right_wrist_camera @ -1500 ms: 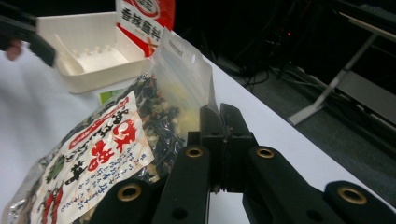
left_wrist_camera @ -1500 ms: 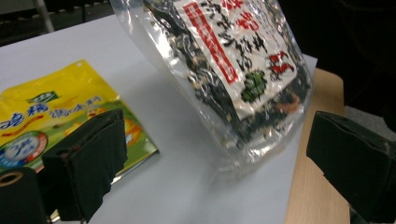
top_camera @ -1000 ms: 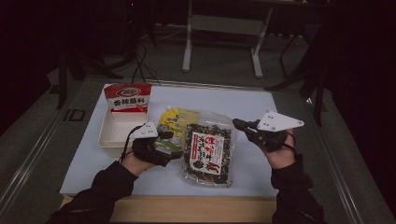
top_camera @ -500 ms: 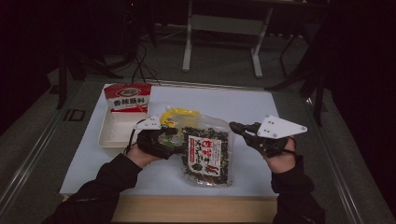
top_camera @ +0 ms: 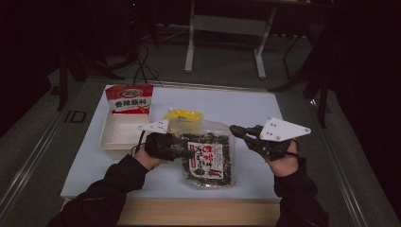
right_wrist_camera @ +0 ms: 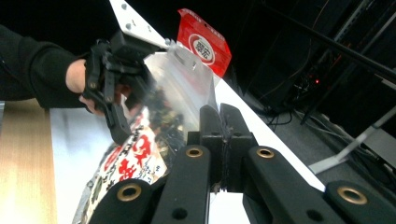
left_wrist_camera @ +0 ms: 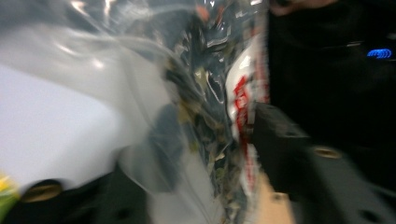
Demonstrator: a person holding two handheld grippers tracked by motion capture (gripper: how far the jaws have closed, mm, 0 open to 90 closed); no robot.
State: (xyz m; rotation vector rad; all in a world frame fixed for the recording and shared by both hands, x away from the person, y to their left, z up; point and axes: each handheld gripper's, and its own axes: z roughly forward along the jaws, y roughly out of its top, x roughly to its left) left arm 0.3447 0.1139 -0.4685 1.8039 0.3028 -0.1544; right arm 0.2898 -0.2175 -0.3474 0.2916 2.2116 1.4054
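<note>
The left gripper pinches the see-through seaweed bag near the table's front edge, while the right gripper hangs beside it, jaws pressed together.

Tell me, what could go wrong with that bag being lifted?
The left gripper pinches only one edge of the seaweed bag, so the slick plastic might slip out. The yellow packet lies touching the bag and could get dragged along. The right gripper, shut and empty, gives no support.
</note>
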